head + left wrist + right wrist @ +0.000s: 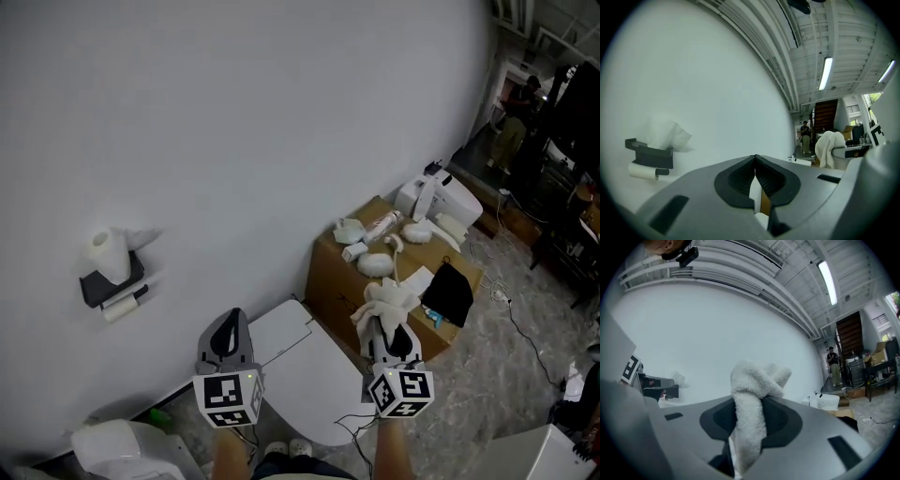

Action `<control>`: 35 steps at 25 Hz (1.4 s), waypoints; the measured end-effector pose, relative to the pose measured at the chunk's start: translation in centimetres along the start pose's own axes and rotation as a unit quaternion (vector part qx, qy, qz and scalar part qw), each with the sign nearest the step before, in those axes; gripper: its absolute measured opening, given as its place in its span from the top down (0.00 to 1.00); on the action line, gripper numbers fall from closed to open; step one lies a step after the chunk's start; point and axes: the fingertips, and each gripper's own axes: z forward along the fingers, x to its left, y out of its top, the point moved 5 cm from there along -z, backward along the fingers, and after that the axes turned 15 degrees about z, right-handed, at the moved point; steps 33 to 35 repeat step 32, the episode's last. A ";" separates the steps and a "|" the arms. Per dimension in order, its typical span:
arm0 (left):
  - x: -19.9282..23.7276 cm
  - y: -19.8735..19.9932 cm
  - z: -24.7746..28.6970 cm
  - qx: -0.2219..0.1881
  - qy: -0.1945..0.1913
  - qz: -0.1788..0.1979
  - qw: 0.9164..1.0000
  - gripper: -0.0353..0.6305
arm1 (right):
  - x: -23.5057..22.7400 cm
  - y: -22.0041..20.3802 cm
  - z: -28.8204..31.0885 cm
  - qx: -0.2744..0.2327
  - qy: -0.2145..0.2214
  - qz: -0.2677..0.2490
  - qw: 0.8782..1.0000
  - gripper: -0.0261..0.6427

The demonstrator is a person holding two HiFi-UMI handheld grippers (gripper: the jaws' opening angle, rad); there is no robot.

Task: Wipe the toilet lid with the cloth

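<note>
The white toilet lid [300, 361] lies closed below me, between the two grippers, against the white wall. My right gripper [393, 328] is shut on a fluffy white cloth [386, 302], which bunches above its jaws at the lid's right edge; the cloth [752, 394] fills the jaws in the right gripper view. My left gripper [228, 330] is shut and holds nothing; it hovers at the lid's left edge. In the left gripper view its pads [745, 180] meet at the tips, with the lid's white showing below them.
A cardboard box [330, 278] stands right of the toilet with rolled cloths [375, 264], a black item [449, 292] and a white appliance [437, 199] on it. A wall holder with paper [115, 267] hangs at left. A white bin [122, 450] sits low left. Cables cross the floor at right.
</note>
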 end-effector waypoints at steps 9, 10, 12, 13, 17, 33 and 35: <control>2.6 1.2 -0.3 -0.010 0.020 0.002 1.000 0.94 | 2.6 0.7 1.0 -0.003 -0.002 -0.002 1.000 0.79; 2.7 1.2 -0.3 -0.009 0.021 0.001 1.000 0.94 | 2.9 0.8 1.2 -0.004 0.000 -0.006 1.000 0.79; 3.0 1.2 -0.2 -0.008 0.021 0.001 1.000 0.94 | 3.4 1.2 1.5 -0.008 0.005 -0.010 1.000 0.79; 3.1 1.2 -0.2 -0.008 0.021 0.001 1.000 0.94 | 3.6 1.3 1.6 -0.011 0.007 -0.010 1.000 0.79; 3.2 1.2 0.1 -0.008 0.019 0.000 1.000 0.94 | 4.1 1.8 1.9 -0.016 0.009 -0.010 1.000 0.79; 3.7 1.6 -0.3 -0.014 0.009 0.001 1.000 0.94 | 5.2 2.4 1.4 -0.015 0.008 -0.022 1.000 0.79; 3.7 1.6 -0.3 -0.014 0.009 0.001 1.000 0.94 | 5.2 2.4 1.4 -0.015 0.008 -0.022 1.000 0.79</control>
